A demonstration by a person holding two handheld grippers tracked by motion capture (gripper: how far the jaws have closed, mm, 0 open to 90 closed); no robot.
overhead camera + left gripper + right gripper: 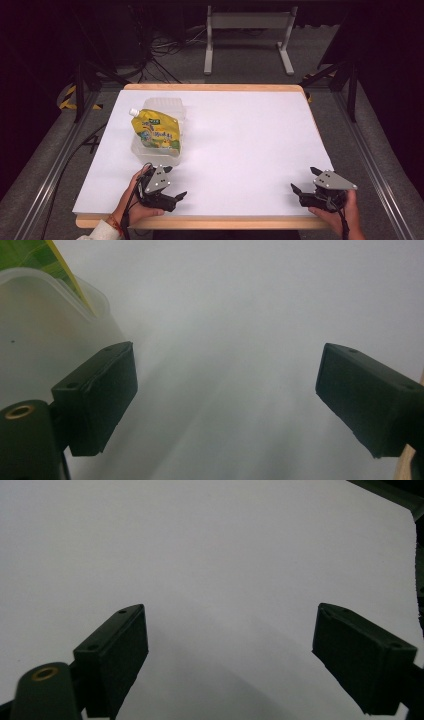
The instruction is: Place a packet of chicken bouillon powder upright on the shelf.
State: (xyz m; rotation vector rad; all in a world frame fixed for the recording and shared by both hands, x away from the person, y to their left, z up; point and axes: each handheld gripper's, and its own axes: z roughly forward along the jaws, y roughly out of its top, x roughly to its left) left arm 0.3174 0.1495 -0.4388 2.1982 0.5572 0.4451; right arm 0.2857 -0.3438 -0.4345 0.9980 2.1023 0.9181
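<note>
Your L gripper [225, 395]: jaws wide apart | clear tub [47, 335] just left of it | yellow-green pouch [42, 257] inside tub

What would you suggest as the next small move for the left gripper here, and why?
Probably ease the left gripper forward toward the yellow pouch lying on the clear container. Its jaws stand wide open with nothing between them, and the container sits just ahead of it on the white table, while the right gripper is far off.
</note>
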